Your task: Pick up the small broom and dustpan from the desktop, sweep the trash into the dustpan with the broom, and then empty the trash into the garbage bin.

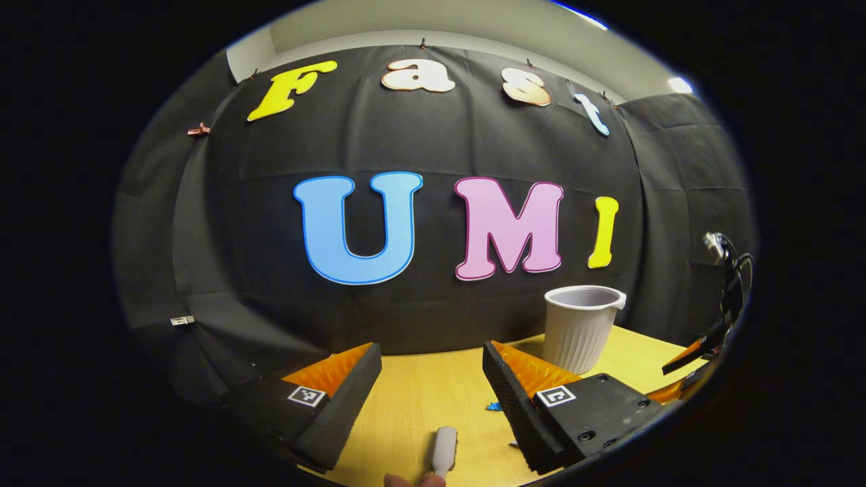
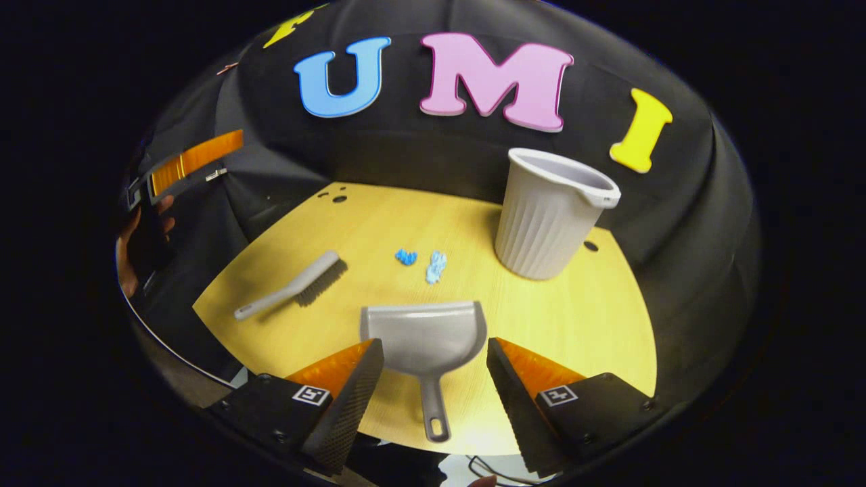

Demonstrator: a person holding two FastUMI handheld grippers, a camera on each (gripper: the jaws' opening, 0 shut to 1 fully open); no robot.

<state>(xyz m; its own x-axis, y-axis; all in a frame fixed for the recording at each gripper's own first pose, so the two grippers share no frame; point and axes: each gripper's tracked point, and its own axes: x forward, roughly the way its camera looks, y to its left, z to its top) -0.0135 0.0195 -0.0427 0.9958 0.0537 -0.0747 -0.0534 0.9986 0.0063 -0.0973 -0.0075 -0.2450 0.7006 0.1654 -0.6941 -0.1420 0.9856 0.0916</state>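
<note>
Spreading across the right gripper view, the wooden table (image 2: 582,318) carries the ribbed grey garbage bin (image 2: 548,216) at the back. The dustpan (image 2: 425,338) lies near the front, its handle between the right hand-held gripper's (image 2: 433,379) wide-open, empty fingers. The broom (image 2: 291,287) lies left; blue trash scraps (image 2: 423,262) lie beyond the dustpan. The left hand-held gripper (image 1: 433,385) is open and empty above the broom's handle.

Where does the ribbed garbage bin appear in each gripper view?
Left gripper view: garbage bin at lower right, beyond the right finger.
Right gripper view: garbage bin right of centre, behind the dustpan.
Shared landmark: the wooden desktop it stands on.
</note>
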